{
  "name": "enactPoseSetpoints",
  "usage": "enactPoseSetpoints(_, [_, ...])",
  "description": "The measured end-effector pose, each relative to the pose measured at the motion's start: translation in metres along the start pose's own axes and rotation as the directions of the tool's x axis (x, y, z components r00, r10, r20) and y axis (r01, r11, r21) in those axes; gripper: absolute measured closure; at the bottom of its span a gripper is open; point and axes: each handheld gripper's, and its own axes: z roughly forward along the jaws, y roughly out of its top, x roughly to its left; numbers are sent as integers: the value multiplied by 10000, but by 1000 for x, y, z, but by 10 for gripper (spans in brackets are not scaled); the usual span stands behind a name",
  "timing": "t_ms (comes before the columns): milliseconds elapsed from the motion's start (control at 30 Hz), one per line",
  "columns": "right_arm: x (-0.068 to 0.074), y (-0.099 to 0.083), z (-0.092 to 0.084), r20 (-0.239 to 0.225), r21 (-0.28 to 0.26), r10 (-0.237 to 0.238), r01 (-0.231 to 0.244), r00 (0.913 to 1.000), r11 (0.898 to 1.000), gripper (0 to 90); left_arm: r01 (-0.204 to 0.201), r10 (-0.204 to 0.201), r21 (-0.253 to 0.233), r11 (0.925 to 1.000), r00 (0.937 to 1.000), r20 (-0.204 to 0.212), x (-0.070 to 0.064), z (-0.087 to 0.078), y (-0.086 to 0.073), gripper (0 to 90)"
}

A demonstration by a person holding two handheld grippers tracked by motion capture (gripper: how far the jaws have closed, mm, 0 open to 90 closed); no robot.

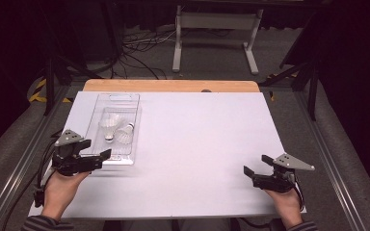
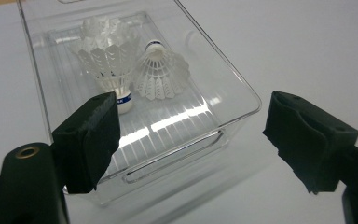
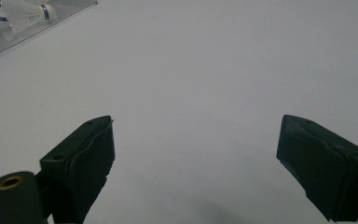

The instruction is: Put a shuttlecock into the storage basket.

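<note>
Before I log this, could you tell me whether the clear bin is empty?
Not empty: the clear bin holds two white shuttlecocks lying side by side on its ribbed floor.

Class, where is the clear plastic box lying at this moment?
In the high view the clear plastic box lies on the table's left side, holding two shuttlecocks, just ahead of the open left gripper.

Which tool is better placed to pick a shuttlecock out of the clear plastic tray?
Left. The left tool is open at the clear plastic tray holding two white feather shuttlecocks; the right tool is across the table.
</note>
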Motion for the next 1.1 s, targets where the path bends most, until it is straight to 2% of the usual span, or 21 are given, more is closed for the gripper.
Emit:
enactPoseSetpoints(333, [0, 0, 0, -9, -4, -3, 3, 10000, 10000, 117, 26, -24, -255, 9997, 10000, 89, -1, -2, -6, 182])
enactPoseSetpoints(467, [0, 0, 0, -5, -3, 9, -9, 10000, 10000, 117, 197, -185, -468, 9987, 9995, 256, -1, -2, -12, 181])
enactPoseSetpoints(667, [0, 0, 0, -7, -13, 3, -3, 10000, 10000, 117, 221, -205, -515, 9984, 9993, 327, 0, -1, -16, 181])
enactPoseSetpoints(867, [0, 0, 0, -5, -15, -14, 14, 10000, 10000, 117, 199, -170, -789, 9967, 9992, 373, 0, -1, -23, 186])
enactPoseSetpoints(1100, [0, 0, 0, 1, -23, -22, 22, 10000, 10000, 117, 356, -309, -1116, 9931, 9986, 430, 1, -2, -30, 192])
